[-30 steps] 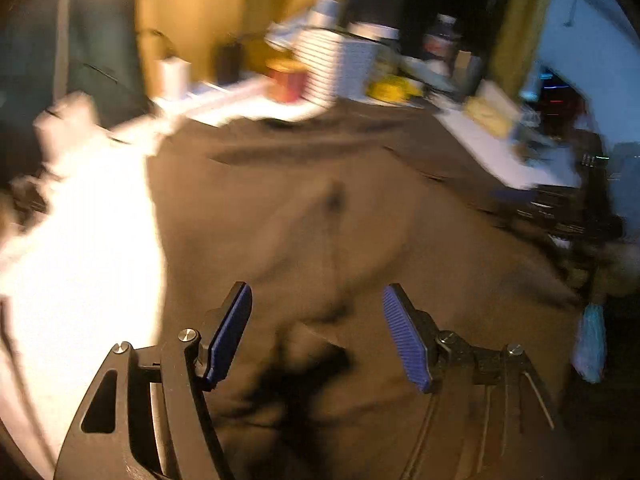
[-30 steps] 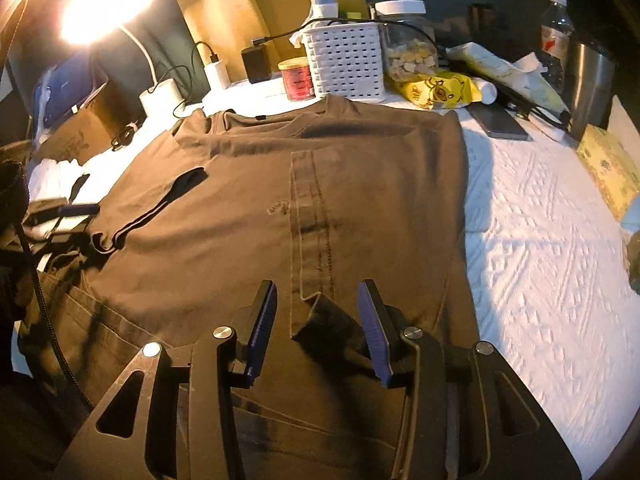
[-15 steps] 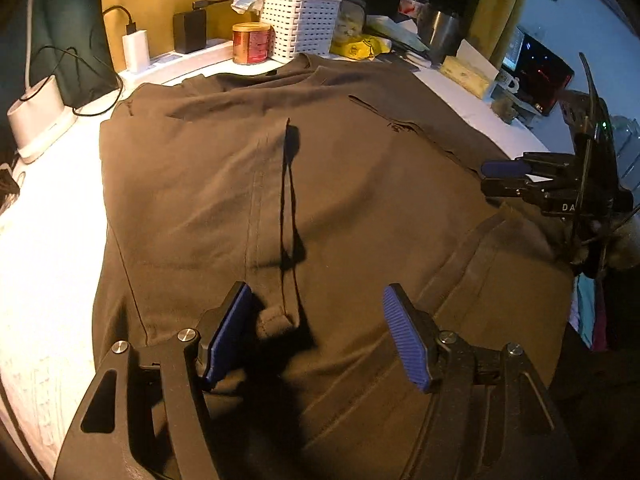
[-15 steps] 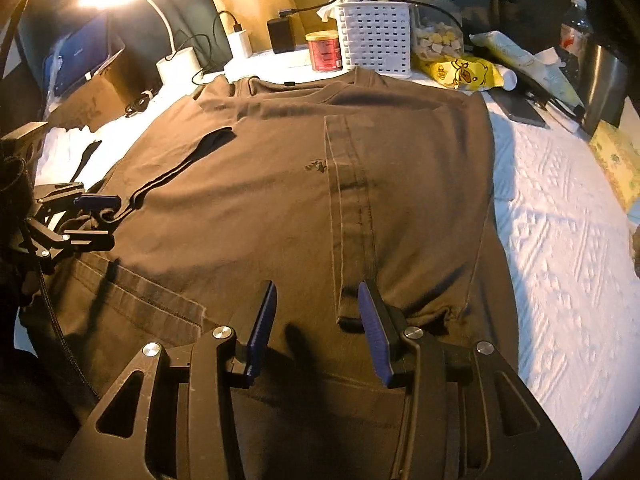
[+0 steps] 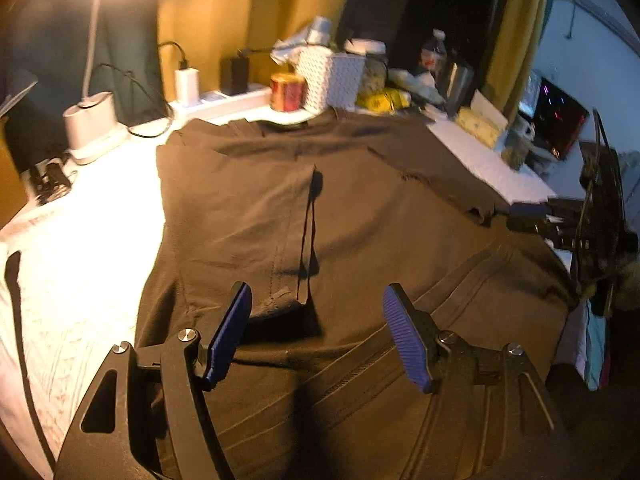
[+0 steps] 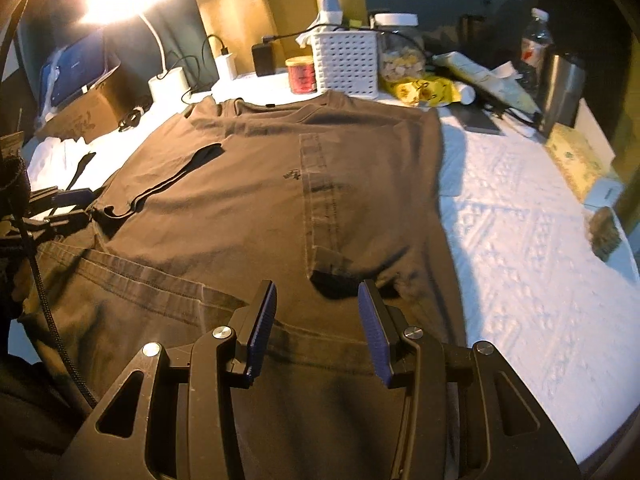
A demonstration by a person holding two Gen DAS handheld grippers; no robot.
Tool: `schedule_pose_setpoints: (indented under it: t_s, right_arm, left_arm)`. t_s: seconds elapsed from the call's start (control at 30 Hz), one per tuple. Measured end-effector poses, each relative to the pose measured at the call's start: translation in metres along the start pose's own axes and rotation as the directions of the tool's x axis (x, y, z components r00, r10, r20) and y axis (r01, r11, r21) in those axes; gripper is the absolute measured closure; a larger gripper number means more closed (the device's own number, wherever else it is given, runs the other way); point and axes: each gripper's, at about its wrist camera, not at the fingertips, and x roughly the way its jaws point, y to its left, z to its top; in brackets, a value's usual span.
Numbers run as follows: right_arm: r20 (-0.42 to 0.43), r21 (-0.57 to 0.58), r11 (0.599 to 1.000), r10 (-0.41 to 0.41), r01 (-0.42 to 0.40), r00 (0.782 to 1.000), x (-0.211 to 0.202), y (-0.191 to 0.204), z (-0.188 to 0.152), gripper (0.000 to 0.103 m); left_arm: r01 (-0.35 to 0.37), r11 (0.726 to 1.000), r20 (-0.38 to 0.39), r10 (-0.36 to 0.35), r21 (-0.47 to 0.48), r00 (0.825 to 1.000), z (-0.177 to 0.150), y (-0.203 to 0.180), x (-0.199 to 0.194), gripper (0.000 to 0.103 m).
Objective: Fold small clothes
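A brown T-shirt (image 5: 360, 216) lies spread on the white bedcover, collar at the far end, both side parts folded in over the middle. It also shows in the right wrist view (image 6: 248, 200). My left gripper (image 5: 316, 332) is open and empty just above the shirt's lower left part, next to a folded sleeve edge (image 5: 288, 296). My right gripper (image 6: 316, 332) is open and empty above the lower hem, near a folded sleeve end (image 6: 328, 264). The left gripper shows at the left edge of the right wrist view (image 6: 60, 208).
A white bedcover (image 6: 520, 240) lies under the shirt. At the far end stand a white basket (image 6: 348, 60), a red tin (image 6: 302, 74), chargers, a jar, a yellow packet and a bottle. A lamp base (image 5: 90, 124) stands far left. A steel cup (image 6: 562, 88) and boxes are on the right.
The right gripper let go of the folded sleeve end, which now lies flat on the shirt, and drew back. The left gripper swung over the shirt's left side and stays open.
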Motion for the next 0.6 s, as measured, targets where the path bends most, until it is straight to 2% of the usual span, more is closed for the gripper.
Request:
schedule_pose_setpoints:
  t_s: [0.33, 0.6]
  right_arm:
    - [0.024, 0.053, 0.996, -0.076, 0.074, 0.997, -0.029, -0.022, -0.031, 0.058]
    - [0.011, 0.081, 0.993, -0.092, 0.091, 0.996, -0.028, -0.036, -0.052, 0.058]
  left_arm:
    - [-0.053, 0.998, 0.055, 0.055, -0.044, 0.997, -0.019, -0.004, -0.025, 0.035]
    - [-0.151, 0.985, 0.052, 0.156, -0.08, 0.986, -0.046, 0.003, -0.045, 0.035]
